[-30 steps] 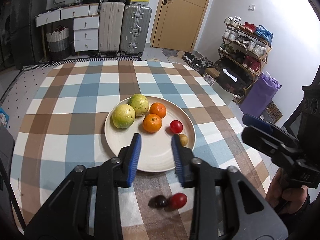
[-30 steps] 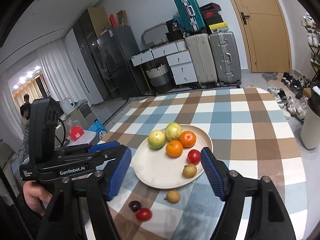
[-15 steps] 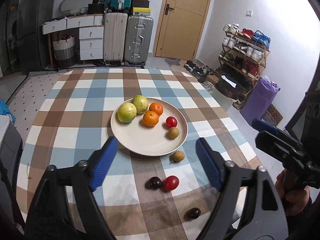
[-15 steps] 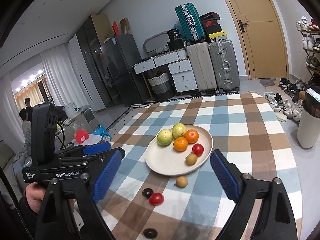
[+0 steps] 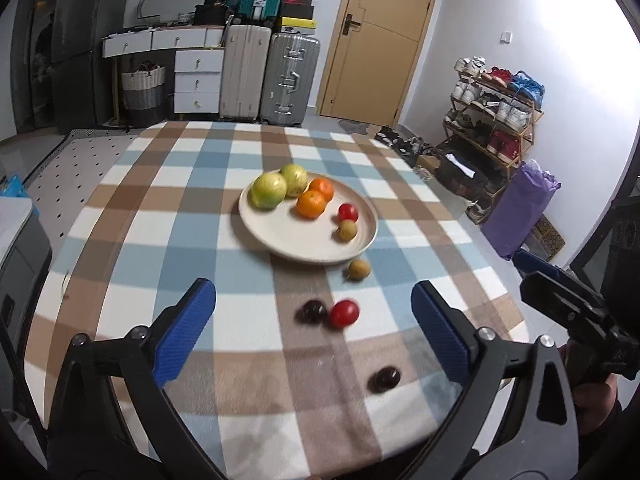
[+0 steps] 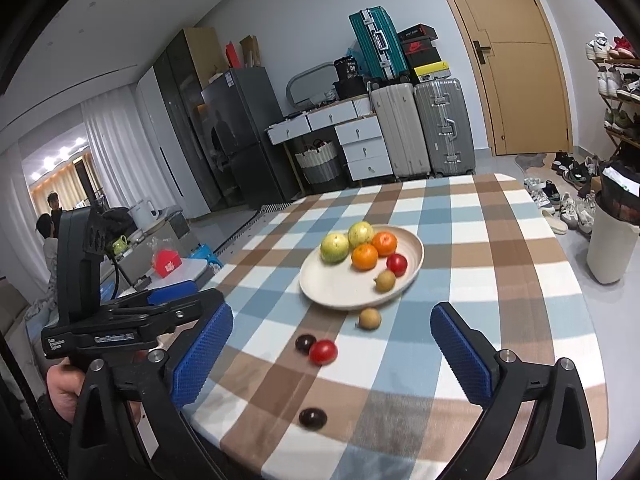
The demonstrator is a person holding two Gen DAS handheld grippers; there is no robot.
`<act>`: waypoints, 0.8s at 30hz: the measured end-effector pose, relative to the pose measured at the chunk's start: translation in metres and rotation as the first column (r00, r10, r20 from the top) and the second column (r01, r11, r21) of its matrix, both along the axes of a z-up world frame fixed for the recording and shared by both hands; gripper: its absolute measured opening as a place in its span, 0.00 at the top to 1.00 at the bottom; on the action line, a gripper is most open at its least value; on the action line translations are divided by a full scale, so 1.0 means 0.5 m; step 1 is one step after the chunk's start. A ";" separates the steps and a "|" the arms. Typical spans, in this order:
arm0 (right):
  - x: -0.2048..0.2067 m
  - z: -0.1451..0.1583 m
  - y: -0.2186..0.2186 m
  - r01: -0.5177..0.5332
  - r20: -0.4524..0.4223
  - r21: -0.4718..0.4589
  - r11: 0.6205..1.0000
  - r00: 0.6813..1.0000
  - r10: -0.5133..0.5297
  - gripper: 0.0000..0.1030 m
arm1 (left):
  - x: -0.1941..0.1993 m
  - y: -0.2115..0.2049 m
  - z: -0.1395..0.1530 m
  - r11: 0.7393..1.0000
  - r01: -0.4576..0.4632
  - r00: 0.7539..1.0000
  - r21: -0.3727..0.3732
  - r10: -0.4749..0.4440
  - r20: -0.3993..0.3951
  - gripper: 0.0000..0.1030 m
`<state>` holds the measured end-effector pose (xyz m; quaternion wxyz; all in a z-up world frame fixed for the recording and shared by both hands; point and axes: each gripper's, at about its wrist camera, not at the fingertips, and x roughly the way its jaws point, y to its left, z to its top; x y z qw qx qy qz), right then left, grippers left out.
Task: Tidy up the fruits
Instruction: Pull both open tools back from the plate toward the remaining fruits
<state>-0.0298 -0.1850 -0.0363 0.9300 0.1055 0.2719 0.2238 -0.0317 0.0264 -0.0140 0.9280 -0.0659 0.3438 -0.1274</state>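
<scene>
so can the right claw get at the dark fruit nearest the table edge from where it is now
Probably yes. The right claw is empty, its jaws opening wide, and the near dark fruit lies alone on the tablecloth just ahead, nothing between them. The left claw is off to the side.

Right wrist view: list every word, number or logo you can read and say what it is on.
"Data Acquisition System": small white print on the left tool's black body.
Wordmark beside it: too blurred to read.
"98": seemingly, on the black box on the drawers.
Swoosh logo, no readable words: red and black shoebox.
Fridge sticker: too small.
</scene>
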 end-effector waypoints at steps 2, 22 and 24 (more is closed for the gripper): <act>-0.010 -0.012 0.004 -0.008 -0.010 -0.006 1.000 1.000 0.008 0.01 | -0.016 0.005 -0.016 1.000 -0.007 1.000 -0.003 0.007 -0.008 0.05; -0.057 -0.148 0.068 -0.042 -0.099 -0.125 0.991 0.995 0.030 0.01 | -0.107 0.033 -0.132 0.994 -0.103 0.992 0.025 0.105 -0.073 0.01; -0.055 -0.162 0.074 -0.037 -0.104 -0.133 0.990 0.994 0.023 0.01 | -0.113 0.033 -0.140 0.993 -0.110 0.991 0.033 0.113 -0.076 0.01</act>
